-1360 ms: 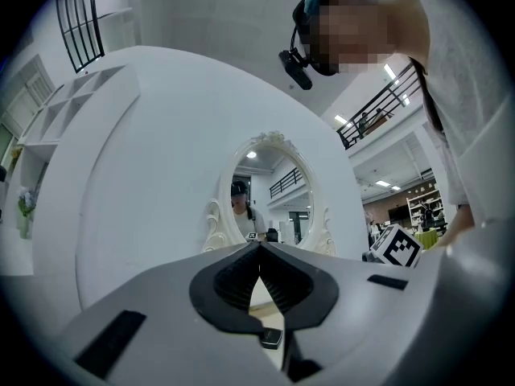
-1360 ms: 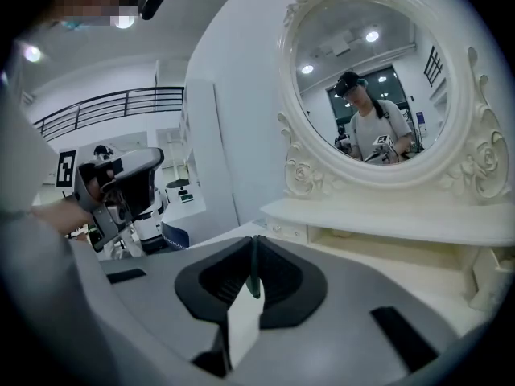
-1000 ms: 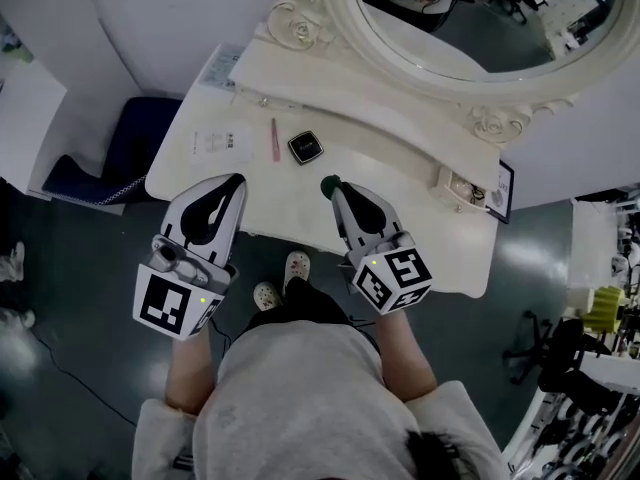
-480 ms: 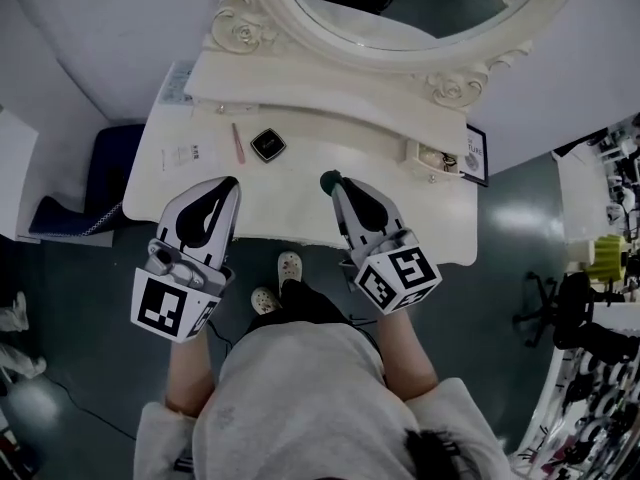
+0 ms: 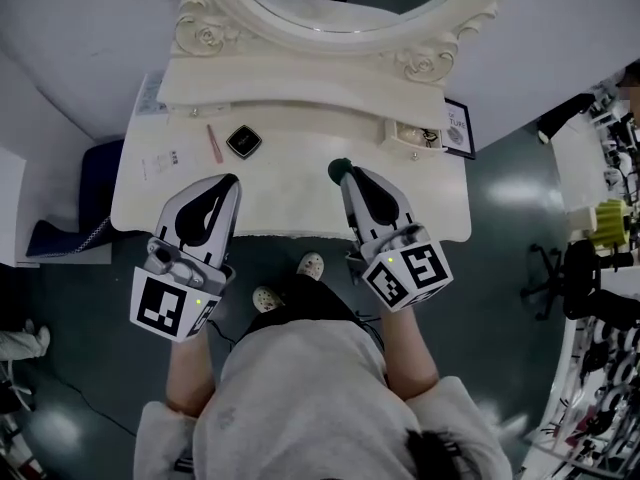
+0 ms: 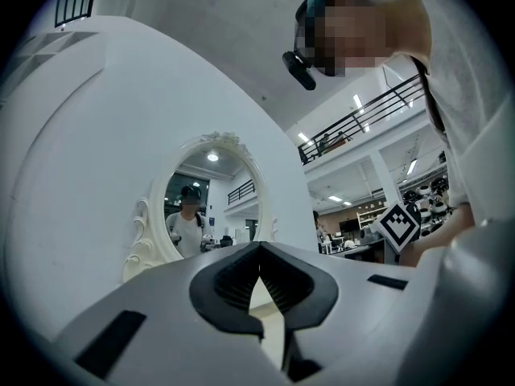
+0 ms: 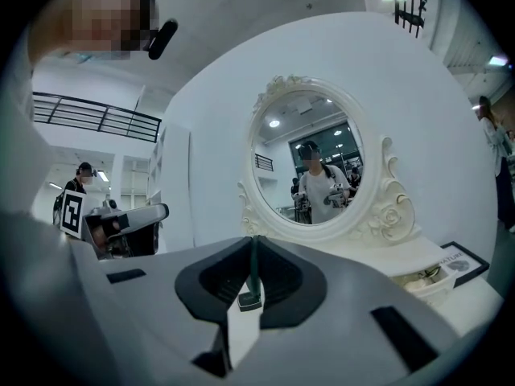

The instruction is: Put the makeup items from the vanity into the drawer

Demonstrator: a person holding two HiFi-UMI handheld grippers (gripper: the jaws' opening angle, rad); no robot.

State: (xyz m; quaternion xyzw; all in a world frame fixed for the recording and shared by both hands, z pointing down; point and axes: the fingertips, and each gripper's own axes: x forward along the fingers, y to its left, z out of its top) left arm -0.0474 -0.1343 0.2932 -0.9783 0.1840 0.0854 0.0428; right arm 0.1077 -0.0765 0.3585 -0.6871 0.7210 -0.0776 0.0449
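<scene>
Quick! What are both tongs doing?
Left tongs: closed, empty.
Right tongs: closed on a thin dark green item.

green stick [image 7: 253, 270] in right gripper [image 5: 347, 175] jaws; compact [image 5: 244, 140], pink stick [image 5: 214, 143] lie on vanity [image 5: 300, 188].

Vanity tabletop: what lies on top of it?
A black square compact, a pink stick and a printed sheet lie on its left half. The left gripper and the right gripper, shut on a dark green stick, hide parts of the front.
</scene>
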